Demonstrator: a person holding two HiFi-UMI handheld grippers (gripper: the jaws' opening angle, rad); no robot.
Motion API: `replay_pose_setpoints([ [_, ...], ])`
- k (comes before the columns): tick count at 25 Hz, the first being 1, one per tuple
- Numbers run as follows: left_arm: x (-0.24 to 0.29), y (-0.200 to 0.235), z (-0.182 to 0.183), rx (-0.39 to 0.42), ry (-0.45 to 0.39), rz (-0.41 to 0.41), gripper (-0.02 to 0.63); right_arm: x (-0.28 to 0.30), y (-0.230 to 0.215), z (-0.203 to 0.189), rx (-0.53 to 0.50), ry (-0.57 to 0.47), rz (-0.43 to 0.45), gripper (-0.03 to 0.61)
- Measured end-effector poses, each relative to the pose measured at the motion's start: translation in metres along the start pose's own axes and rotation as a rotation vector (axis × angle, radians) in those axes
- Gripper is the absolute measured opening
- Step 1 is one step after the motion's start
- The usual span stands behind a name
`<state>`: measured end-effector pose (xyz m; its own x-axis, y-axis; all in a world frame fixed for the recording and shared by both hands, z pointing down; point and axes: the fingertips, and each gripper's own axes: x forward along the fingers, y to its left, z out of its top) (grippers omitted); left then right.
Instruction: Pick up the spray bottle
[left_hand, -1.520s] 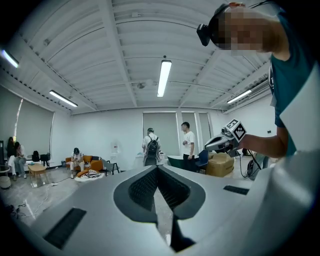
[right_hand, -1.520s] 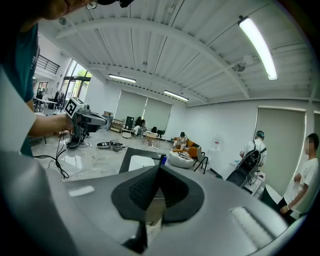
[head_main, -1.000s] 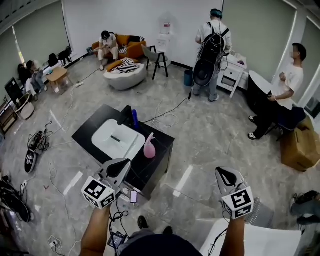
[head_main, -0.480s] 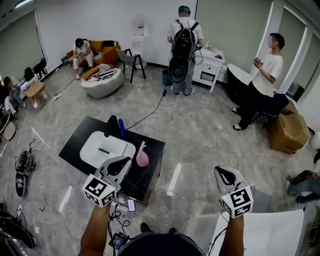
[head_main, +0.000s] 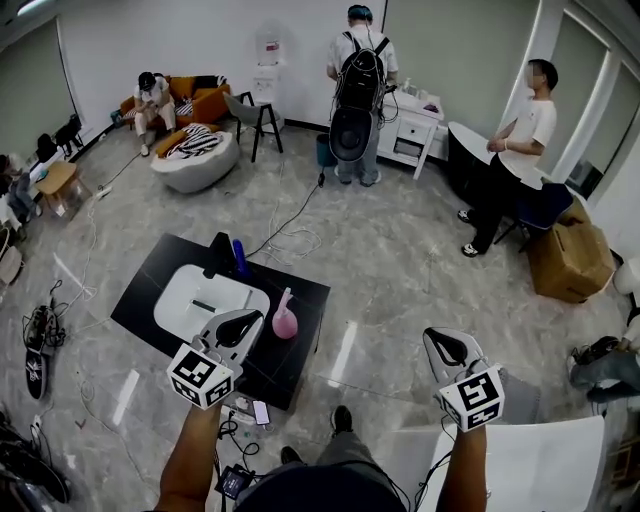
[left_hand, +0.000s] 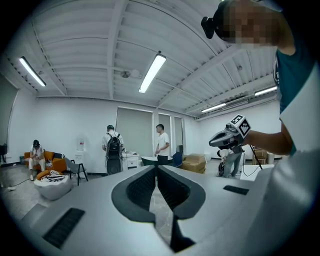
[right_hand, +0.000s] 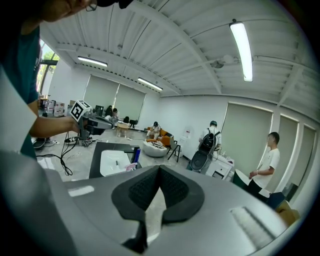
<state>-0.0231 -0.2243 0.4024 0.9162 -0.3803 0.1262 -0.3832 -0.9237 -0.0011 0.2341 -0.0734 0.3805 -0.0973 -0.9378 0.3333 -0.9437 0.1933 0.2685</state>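
The spray bottle (head_main: 284, 318) stands upright on the black counter (head_main: 300, 345), at 3 o'clock of the white basin (head_main: 205, 300), with its long axis vertical and its thin neck leaning toward 12 o'clock in the head view. From your left gripper (head_main: 245, 325) it lies at about 2 o'clock, near the tips. From your right gripper (head_main: 440, 343) it is well apart, out at 9 to 10 o'clock, so the left is plainly the nearer hand. Both grippers are clenched with nothing between the pads; whichever one reaches must, I judge, spread its jaws before closing round the bottle's body.

The left gripper view looks out over the room and shows no bottle at all — you cannot judge its height above the counter from there. In the right gripper view the spray bottle (right_hand: 131, 167) is only a small pink fleck, cut off below by the gripper's own body. Its trigger side is too small to make out.
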Motion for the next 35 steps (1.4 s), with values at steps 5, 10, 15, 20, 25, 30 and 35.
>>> replay_pose_setpoints([
  [5,0.021,0.021,-0.007,-0.020,0.021,0.072,0.005,0.047,-0.018,0.005,-0.020,-0.035,0.096,0.011],
  [10,0.034,0.036,-0.015,-0.022,0.042,0.130,0.005,0.096,-0.027,0.015,-0.053,-0.064,0.189,0.011],
  [15,0.045,0.050,-0.028,-0.051,0.046,0.193,0.005,0.144,-0.030,0.021,-0.086,-0.076,0.281,0.011],
  [20,0.057,0.063,-0.049,-0.080,0.058,0.235,0.006,0.183,-0.025,0.017,-0.109,-0.080,0.367,0.012],
  [25,0.069,0.075,-0.070,-0.107,0.074,0.261,0.030,0.216,-0.019,0.015,-0.123,-0.085,0.433,0.014],
  [30,0.087,0.093,-0.094,-0.134,0.094,0.280,0.064,0.248,-0.011,0.016,-0.127,-0.088,0.494,0.035],
  [35,0.107,0.097,-0.125,-0.153,0.114,0.273,0.120,0.270,-0.005,-0.001,-0.130,-0.081,0.525,0.050],
])
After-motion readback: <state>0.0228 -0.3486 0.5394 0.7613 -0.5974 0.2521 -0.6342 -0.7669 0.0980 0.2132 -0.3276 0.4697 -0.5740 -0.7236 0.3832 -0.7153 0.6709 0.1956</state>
